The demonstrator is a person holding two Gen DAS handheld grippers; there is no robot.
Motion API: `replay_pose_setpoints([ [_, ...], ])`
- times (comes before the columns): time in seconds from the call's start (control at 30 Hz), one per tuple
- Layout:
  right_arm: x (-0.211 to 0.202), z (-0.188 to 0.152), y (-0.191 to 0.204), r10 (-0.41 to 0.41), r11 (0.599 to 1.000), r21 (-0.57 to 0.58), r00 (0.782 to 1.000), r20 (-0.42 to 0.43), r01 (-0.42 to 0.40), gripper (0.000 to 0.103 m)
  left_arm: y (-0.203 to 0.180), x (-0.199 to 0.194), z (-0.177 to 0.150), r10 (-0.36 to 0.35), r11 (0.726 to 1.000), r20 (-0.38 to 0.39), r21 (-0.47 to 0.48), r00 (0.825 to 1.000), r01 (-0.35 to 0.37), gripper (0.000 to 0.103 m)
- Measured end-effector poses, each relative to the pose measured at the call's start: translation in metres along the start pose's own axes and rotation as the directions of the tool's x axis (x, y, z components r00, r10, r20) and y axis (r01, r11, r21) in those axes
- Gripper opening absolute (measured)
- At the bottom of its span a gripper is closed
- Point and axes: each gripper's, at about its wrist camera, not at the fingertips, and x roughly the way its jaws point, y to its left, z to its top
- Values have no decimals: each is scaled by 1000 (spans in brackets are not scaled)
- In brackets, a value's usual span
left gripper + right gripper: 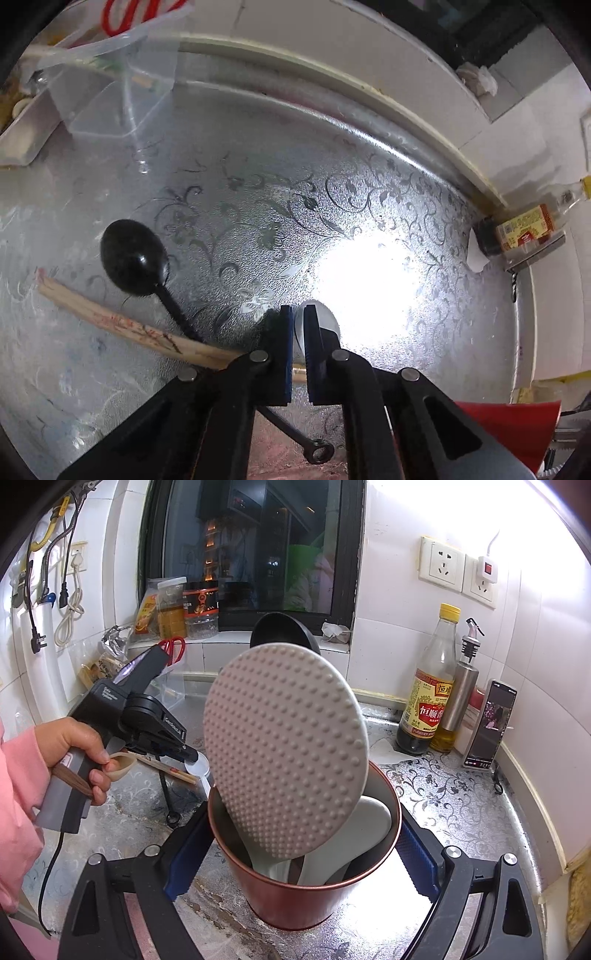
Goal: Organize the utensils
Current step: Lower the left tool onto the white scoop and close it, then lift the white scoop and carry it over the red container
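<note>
L gripper point(299, 354) is clamped on a small white spoon point(320, 320), bowl poking out past the fingertips; in the right wrist view the same spoon hangs just beside the rim of the red utensil cup point(295, 897), not yet inside. R gripper point(299, 853) has its jaws spread wide around the cup w/ both blue pads at the cup wall; can't tell if they actually press it, so firm hold vs. just bracketing is unclear. Cup already holds a dotted rice paddle point(284, 753), a white ladle-type spoon and a dark ladle behind. Still loose on the foil-covered counter point(258, 206): black spoon point(135, 258) lying across a pair of chopsticks point(129, 325), near the L gripper. Risks, imo: the cup is crowded and the paddle leans toward the entry side, so the spoon could snag on it and drop outside the rim; a thin grip on a slick handle may let it pivot; if the R pads aren't snug, a nudge could tip or slide the cup on the foil.
</note>
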Motion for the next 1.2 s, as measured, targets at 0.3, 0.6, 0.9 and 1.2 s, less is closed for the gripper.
replay_pose_setpoints([
  [0.3, -1, 0, 0, 4, 1000, 0, 1000, -3, -4, 94, 6, -21, -2, -18, 1000, 59, -3, 998, 18, 5],
  [0.6, -2, -2, 0, 6, 1000, -3, 1000, -3, -6, 94, -14, -2, 2, 74, 997, -31, 36, 997, -73, 35],
  [0.9, -2, -1, -1, 8, 1000, -3, 1000, -3, -8, 94, -54, 20, 0, 226, 959, -65, 188, 972, -210, 48],
  [1.2, -3, 0, -1, 11, 1000, -5, 1000, -6, -11, 94, -78, 29, -10, 304, 917, -18, 278, 953, -287, 36],
])
